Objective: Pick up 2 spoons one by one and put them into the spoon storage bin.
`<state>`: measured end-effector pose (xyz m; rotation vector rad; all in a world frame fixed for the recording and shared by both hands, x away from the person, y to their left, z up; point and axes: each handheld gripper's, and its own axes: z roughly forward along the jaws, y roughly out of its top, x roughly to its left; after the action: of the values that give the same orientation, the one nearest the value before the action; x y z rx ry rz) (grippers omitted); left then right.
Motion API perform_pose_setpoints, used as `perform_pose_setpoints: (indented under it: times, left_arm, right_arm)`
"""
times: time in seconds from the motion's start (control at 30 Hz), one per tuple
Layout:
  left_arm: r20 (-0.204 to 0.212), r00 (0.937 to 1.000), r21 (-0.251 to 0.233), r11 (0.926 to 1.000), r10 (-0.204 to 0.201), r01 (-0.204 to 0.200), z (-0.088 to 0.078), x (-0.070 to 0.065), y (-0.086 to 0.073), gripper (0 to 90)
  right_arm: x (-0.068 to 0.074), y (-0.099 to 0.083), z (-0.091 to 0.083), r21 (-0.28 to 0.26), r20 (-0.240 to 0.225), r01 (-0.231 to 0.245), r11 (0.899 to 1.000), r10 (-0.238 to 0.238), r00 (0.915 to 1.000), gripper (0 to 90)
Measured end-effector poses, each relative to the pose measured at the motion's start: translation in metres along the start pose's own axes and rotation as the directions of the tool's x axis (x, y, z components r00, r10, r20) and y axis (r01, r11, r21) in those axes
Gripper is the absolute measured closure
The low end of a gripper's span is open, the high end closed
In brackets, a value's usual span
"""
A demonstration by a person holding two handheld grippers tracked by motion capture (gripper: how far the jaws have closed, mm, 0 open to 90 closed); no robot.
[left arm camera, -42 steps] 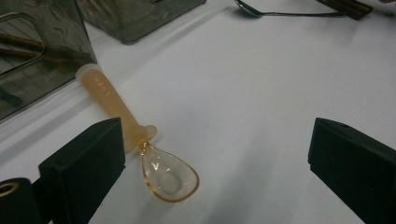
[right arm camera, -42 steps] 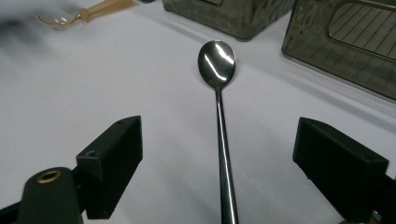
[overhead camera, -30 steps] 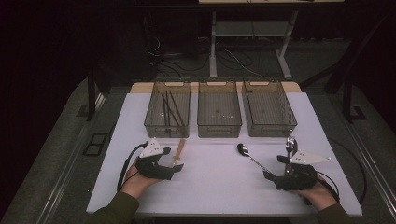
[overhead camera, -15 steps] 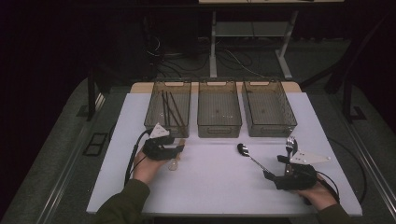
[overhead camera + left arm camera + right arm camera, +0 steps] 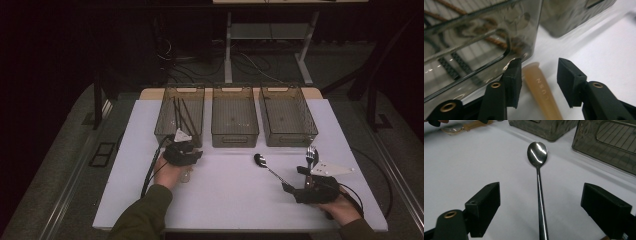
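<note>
Left claw [image 5: 537,82] hiding wooden handle [image 5: 541,92]

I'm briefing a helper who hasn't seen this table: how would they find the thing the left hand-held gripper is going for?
Start at the white table and find the leftmost of three smoky clear bins, the one holding chopsticks. Just in front of its near wall lies an amber plastic spoon, its handle between the left hand-held gripper jaws. Unlike the shiny metal spoon and fork to the right, it is translucent with embossed letters.
</note>
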<state>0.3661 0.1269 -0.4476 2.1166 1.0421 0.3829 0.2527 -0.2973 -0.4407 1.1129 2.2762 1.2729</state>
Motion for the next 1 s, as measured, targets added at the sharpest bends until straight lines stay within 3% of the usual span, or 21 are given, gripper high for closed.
perform_pose_setpoints:
  times: [0.43, 0.6, 1.0]
  left_arm:
    - [-0.018, 0.9994, 0.026, 0.9993, 0.029, -0.029, 0.0019, -0.0013, -0.0019, 61.8]
    - [-0.006, 0.9995, 0.028, 0.9992, 0.03, -0.03, 0.0005, 0.0024, -0.0023, 71.3]
    - [-0.006, 0.9994, 0.045, 0.9984, 0.034, -0.034, 0.0004, 0.0028, -0.0001, 73.4]
  right_arm:
    - [-0.0001, 0.0005, -0.0004, -0.002, 0.002, 0.006, 1.0, -0.006, 1.0, 15.6]
    - [0.0002, 0.0003, -0.0004, 0.004, 0.001, 0.006, 1.0, -0.006, 1.0, 15.6]
    - [0.0008, 0.0003, 0.0001, 0.008, 0.002, 0.017, 1.0, -0.017, 0.9999, 15.6]
